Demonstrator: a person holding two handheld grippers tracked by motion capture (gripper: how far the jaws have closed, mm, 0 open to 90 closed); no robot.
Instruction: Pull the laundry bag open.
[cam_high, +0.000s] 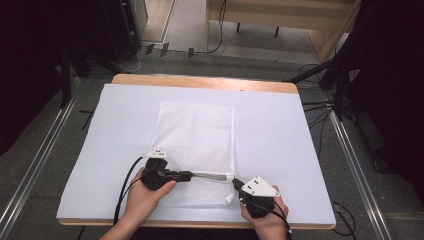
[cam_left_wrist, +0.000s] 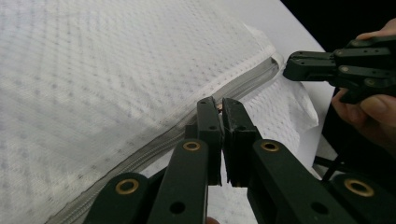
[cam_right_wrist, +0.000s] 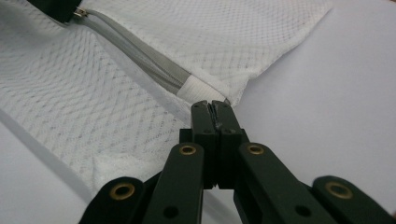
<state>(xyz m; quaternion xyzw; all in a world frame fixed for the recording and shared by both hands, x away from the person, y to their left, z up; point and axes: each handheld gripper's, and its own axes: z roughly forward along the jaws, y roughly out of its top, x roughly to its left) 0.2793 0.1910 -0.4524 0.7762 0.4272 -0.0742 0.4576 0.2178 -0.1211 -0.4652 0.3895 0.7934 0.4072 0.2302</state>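
white-covered table (cam_high: 280, 125), grey floor (cam_high: 45, 165); both grippers' fingers pinched shut on mesh bag (cam_high: 197, 135) zipper (cam_high: 212, 175).

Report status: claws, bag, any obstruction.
Left claw shut on zipper pull. Right claw shut on mesh bag corner. Zipper partly open. Nothing obstructing.

The left gripper (cam_left_wrist: 220, 106) lies over a white mesh bag (cam_left_wrist: 93, 84), its jaws pressed nearly together on a small metal piece at the grey zipper (cam_left_wrist: 243, 86). Beyond, the right gripper (cam_left_wrist: 292, 65), held by a hand (cam_left_wrist: 369, 109), touches the zipper's far end.
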